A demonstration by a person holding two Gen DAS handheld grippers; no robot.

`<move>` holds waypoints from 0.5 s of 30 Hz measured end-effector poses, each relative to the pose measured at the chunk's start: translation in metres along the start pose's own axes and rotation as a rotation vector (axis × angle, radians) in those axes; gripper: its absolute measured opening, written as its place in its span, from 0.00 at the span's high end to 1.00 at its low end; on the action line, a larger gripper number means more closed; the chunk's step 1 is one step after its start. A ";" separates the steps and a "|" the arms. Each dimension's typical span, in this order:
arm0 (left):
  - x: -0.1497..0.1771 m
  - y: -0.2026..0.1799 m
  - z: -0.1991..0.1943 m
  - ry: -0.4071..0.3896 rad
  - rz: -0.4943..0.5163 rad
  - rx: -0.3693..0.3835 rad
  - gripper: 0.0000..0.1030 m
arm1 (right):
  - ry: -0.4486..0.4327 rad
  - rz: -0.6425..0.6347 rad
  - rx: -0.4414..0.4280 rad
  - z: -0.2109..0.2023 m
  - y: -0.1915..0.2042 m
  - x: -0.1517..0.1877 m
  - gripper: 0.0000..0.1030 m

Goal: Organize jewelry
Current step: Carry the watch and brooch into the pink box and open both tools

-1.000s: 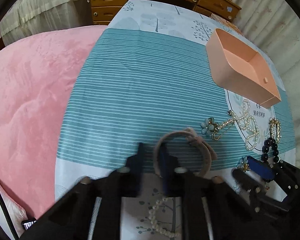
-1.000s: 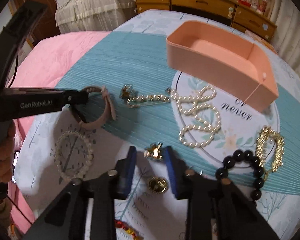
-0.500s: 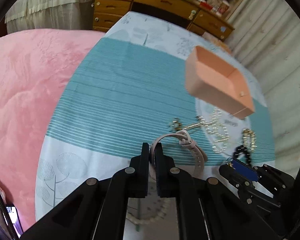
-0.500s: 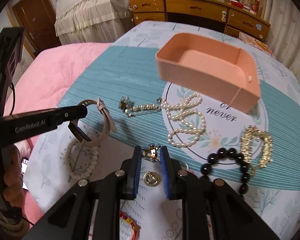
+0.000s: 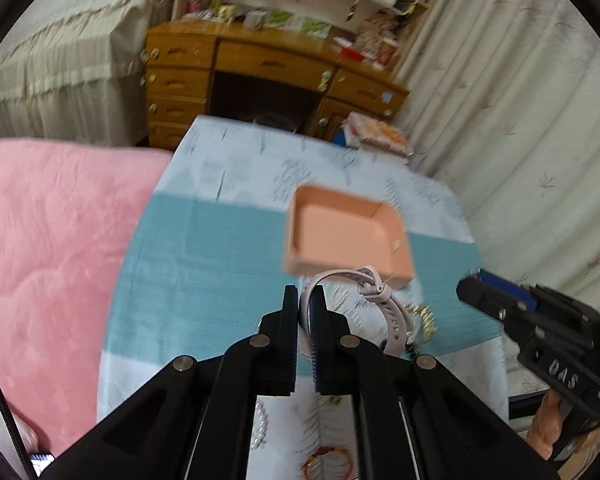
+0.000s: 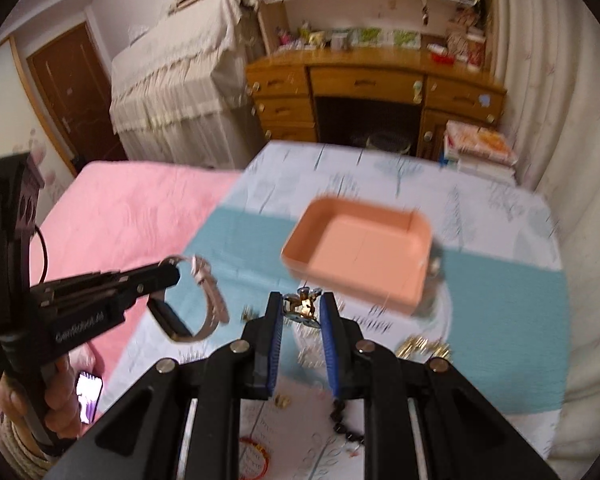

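Behind everything stands a wooden desk with drawers, bookshelves above it and pale curtains to one side. Nearer lies a bed spread with a teal-and-white printed cloth next to a pink blanket. An empty peach-coloured tray sits on the cloth, well ahead of both grippers.

Raised above the cloth, the left gripper has its fingers clamped on the strap of a pale pink wristwatch; the looped band with its buckle juts out to the right of the fingertips. In the right wrist view the same watch hangs from the fingertips with its dark rectangular face hanging lowest, clear of the bed. A person's hand grips the handle of that gripper.

Also off the surface, the right gripper holds its blue-padded fingers pressed on a small gold-coloured ornament, which sits right at the fingertips; its exact kind is too blurred to tell.

Other jewelry lies on the cloth under the grippers: a gold chain piece to the right, black beads and a red-and-yellow bracelet close to the camera, and a small gold item between the fingers' bases. Motion blur softens most of these pieces.
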State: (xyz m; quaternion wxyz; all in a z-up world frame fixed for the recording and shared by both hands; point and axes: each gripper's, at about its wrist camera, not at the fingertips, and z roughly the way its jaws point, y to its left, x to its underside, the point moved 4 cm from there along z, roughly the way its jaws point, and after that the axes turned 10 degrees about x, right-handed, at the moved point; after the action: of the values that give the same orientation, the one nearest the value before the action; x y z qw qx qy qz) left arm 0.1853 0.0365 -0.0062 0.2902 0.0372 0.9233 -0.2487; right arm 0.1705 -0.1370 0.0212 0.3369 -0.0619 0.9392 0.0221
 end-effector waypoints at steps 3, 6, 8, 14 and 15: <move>-0.029 -0.019 -0.007 -0.031 0.051 -0.020 0.97 | -0.014 0.046 -0.010 -0.007 -0.015 -0.028 0.82; -0.056 -0.031 -0.001 -0.033 0.064 -0.002 0.97 | 0.000 0.085 -0.036 -0.001 -0.029 -0.044 0.82; -0.071 -0.033 0.013 -0.021 0.060 0.007 0.97 | 0.037 0.112 -0.062 0.014 -0.036 -0.048 0.82; -0.082 -0.025 0.083 0.065 0.030 -0.006 0.97 | 0.165 0.160 -0.065 0.078 -0.047 -0.043 0.82; -0.080 -0.022 0.098 0.081 0.024 -0.014 0.97 | 0.190 0.167 -0.052 0.095 -0.051 -0.040 0.82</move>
State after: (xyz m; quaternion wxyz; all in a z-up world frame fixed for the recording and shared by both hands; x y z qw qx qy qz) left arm 0.2974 -0.0238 -0.0212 0.2558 0.0563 0.9356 -0.2369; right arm 0.2674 -0.1758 -0.0264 0.2417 0.0059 0.9679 0.0686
